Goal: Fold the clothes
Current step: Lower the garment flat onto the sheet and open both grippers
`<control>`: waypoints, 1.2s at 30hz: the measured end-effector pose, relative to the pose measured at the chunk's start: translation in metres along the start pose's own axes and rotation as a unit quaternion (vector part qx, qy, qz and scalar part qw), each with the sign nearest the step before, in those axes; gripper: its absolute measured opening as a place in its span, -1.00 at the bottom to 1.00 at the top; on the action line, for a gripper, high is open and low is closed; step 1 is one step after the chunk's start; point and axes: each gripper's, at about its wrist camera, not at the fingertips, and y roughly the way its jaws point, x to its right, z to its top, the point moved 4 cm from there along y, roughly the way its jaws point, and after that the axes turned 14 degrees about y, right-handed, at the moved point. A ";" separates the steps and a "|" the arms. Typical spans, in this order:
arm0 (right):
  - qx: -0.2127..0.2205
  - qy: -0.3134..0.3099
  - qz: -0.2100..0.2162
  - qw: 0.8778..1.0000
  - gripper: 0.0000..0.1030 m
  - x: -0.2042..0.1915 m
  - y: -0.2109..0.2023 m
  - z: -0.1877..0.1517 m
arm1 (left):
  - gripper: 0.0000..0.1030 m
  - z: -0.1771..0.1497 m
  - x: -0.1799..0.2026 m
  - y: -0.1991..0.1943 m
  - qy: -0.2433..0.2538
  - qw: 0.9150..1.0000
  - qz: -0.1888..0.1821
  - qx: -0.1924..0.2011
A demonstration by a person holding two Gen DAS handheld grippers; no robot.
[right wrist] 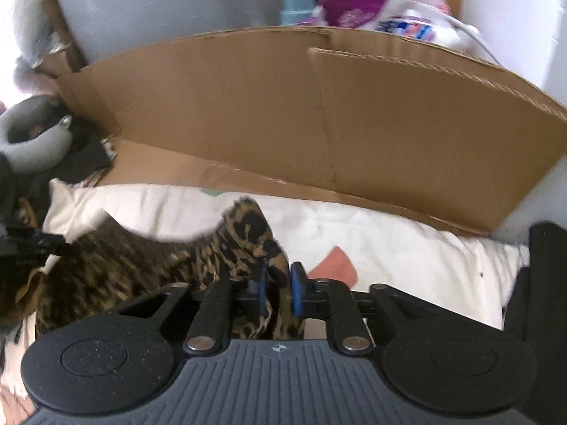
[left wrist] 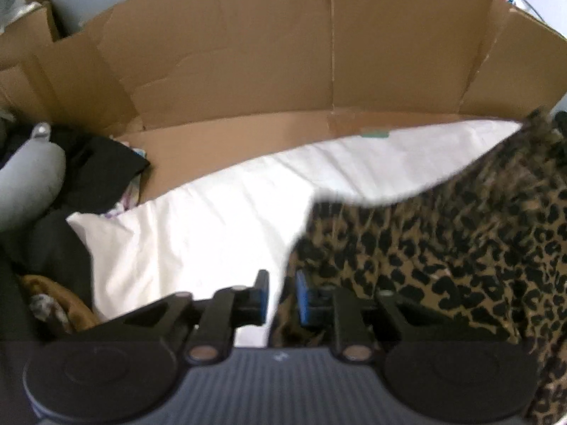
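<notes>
Leopard-print garment (left wrist: 443, 248), tan with black spots, thin and rumpled, hung stretched over white sheet (left wrist: 212, 219). Left gripper (left wrist: 281, 295) pinched one edge, pads nearly closed. Right gripper (right wrist: 278, 288) clamped bunched corner. Cardboard wall (left wrist: 283, 53) stood behind.

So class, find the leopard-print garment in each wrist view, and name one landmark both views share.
Left wrist: leopard-print garment fills the right side, reaching the left tool.
Right wrist: lower left to centre, pinched in the right tool.
Shared landmark: cardboard wall behind.
</notes>
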 end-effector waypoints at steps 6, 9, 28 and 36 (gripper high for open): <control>-0.005 0.035 0.011 0.999 -0.37 0.028 -0.009 -0.014 | -0.29 -0.021 -0.005 -0.014 -0.032 0.999 -0.013 0.014; -0.010 0.050 0.021 0.998 -0.37 0.043 -0.021 -0.024 | -0.28 -0.027 -0.001 -0.026 -0.034 0.999 -0.028 0.025; -0.025 0.087 0.069 0.994 -0.37 0.073 -0.087 -0.136 | -0.28 -0.064 0.083 -0.116 0.004 0.993 -0.090 0.078; -0.048 0.098 0.072 0.991 -0.37 0.079 -0.091 -0.180 | -0.32 -0.098 0.117 -0.125 -0.004 0.991 -0.113 0.074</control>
